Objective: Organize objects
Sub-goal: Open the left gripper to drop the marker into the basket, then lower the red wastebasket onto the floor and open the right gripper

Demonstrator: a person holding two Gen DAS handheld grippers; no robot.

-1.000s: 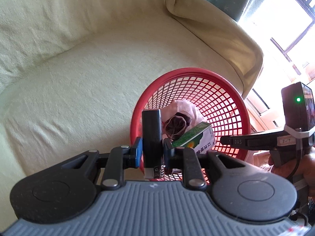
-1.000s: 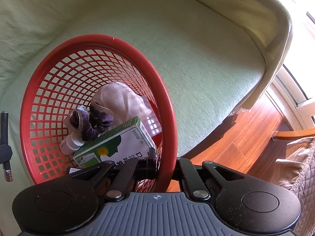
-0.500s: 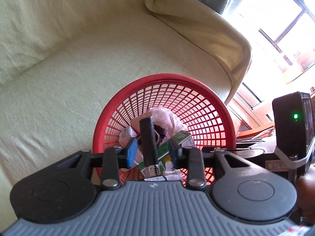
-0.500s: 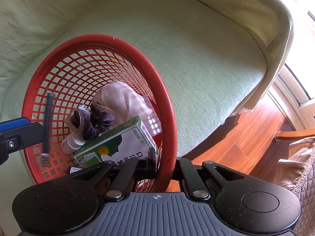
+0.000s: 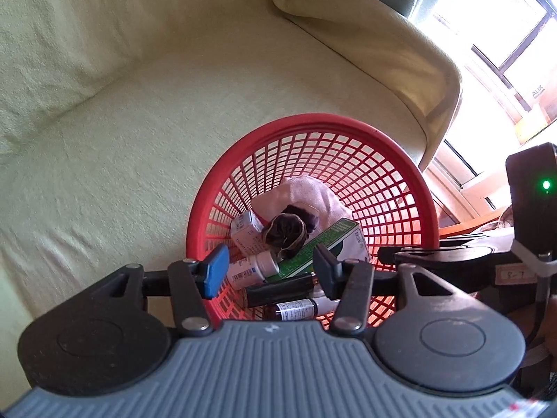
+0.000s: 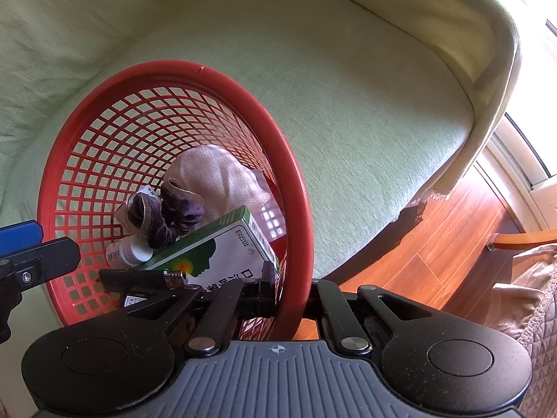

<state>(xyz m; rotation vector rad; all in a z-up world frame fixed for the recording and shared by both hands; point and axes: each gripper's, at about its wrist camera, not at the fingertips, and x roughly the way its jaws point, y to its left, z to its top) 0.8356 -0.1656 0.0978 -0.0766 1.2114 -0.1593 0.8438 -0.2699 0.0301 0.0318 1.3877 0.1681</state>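
A red mesh basket (image 5: 313, 122) stands on a pale green sofa. My left gripper (image 5: 269, 270) hovers over its near side with its jaws opening, and nothing is pressed between the blue pad and the black pad. Below them a black stick with a metal end (image 5: 278, 291) lies flat in the basket. It also shows in the right wrist view as the black stick (image 6: 139, 280). My right gripper (image 6: 296, 292) is shut on the basket's rim (image 6: 296, 209). Inside are a green and white box (image 6: 226, 254), a white bottle (image 5: 254, 268), a cloth pouch (image 6: 216, 177) and a dark fabric bundle (image 5: 285, 230).
A small white box (image 5: 245, 230) and a brown bottle (image 5: 292, 310) also lie in the basket. The sofa seat (image 5: 122, 174) stretches left, and its arm (image 5: 400, 59) rises behind the basket. Wooden floor (image 6: 435, 254) and a window lie to the right.
A second ago my left gripper held the black stick upright. Its jaws have spread and the stick has dropped flat into the basket. The right gripper kept still on the rim.
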